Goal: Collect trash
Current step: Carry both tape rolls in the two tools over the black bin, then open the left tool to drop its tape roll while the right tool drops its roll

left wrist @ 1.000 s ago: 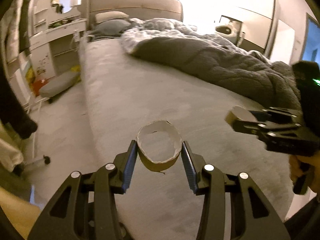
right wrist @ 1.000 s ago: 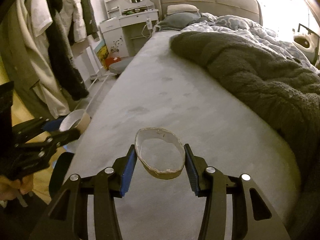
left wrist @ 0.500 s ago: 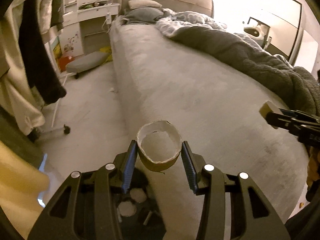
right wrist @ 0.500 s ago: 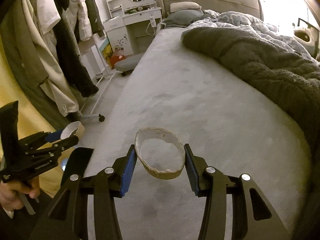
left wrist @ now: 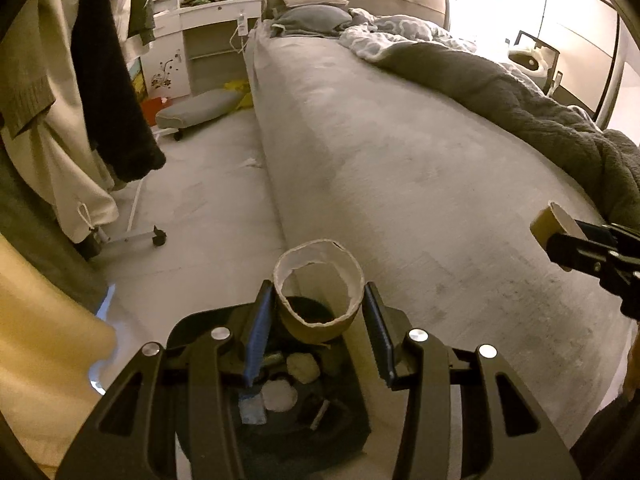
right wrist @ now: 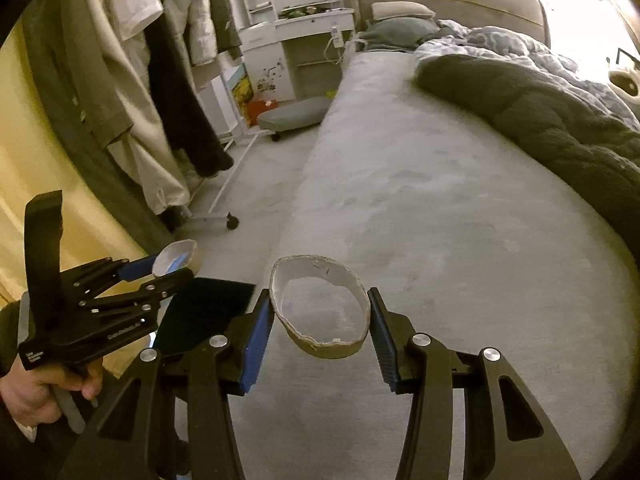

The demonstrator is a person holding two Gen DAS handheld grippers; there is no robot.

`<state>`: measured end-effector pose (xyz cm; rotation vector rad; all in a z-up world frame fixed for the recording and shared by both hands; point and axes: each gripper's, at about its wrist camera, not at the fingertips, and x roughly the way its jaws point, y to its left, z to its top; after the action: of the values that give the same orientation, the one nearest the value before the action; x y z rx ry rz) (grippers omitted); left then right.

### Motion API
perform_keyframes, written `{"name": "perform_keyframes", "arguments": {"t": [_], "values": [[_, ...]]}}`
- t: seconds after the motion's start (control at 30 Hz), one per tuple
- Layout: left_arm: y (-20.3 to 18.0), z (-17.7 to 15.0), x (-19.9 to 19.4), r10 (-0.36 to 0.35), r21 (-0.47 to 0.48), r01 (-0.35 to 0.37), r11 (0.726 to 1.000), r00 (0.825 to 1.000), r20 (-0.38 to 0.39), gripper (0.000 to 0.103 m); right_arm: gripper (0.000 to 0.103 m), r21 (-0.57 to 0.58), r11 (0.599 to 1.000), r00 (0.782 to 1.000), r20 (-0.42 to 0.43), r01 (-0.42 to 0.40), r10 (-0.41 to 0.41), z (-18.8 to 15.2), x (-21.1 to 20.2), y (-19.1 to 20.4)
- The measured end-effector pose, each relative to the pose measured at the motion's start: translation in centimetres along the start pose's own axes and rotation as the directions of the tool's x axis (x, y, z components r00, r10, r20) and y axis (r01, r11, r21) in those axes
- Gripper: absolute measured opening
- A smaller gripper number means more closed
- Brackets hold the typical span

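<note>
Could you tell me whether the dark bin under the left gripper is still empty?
No, the dark bin already holds several bits of trash, among them a pale crumpled wad, seen beneath the cardboard ring clamped in the left gripper.

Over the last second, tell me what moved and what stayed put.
The left gripper carried its brown cardboard tube leftward off the grey bed until it hangs over the black trash bin on the floor, which was out of sight a second ago. The right gripper barely shifted and keeps its squashed cardboard tube over the bed. Both grips held; nothing was let go.
</note>
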<state>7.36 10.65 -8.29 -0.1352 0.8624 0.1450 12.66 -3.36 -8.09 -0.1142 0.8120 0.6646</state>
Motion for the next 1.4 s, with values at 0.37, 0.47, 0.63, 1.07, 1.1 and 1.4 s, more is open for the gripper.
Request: {"name": "perform_keyframes", "arguments": {"t": [0.37,0.47,0.63,1.07,1.1,1.4], "values": [[2.6,-1.2,1.6,0.003,-0.019,-0.004,1.000,0.997,-0.074,0.048,0.048,-0.076,0.996,0.997,-0.058,-0.051,0.047,1.0,3.5,4.2],[3.3,-1.6,2.5,0.006,-0.027,-0.009,1.000,0.994,-0.109,0.048,0.048,-0.084,0.994,0.995,-0.071,-0.070,0.064,1.5,4.5,5.2],[5.1,-2.9,4.4,-0.008,-0.070,-0.006,0.998,0.979,-0.202,0.048,0.048,-0.093,0.991,0.992,-0.092,-0.094,0.085,2.1,5.9,6.4],[7.9,-5.9,7.1,-0.021,-0.109,-0.016,0.994,0.944,-0.329,0.049,0.048,-0.125,0.985,0.983,-0.152,-0.118,0.099,2.5,9.4,9.2],[8.0,-6.0,7.1,-0.023,-0.111,-0.015,0.994,0.942,-0.334,0.049,0.048,-0.126,0.985,0.982,-0.158,-0.120,0.100,2.4,9.7,9.4],[8.9,-6.8,6.8,-0.030,-0.121,-0.012,0.993,0.940,-0.341,0.071,0.048,-0.140,0.982,0.973,-0.208,-0.127,0.096,2.3,12.1,10.4]]}}
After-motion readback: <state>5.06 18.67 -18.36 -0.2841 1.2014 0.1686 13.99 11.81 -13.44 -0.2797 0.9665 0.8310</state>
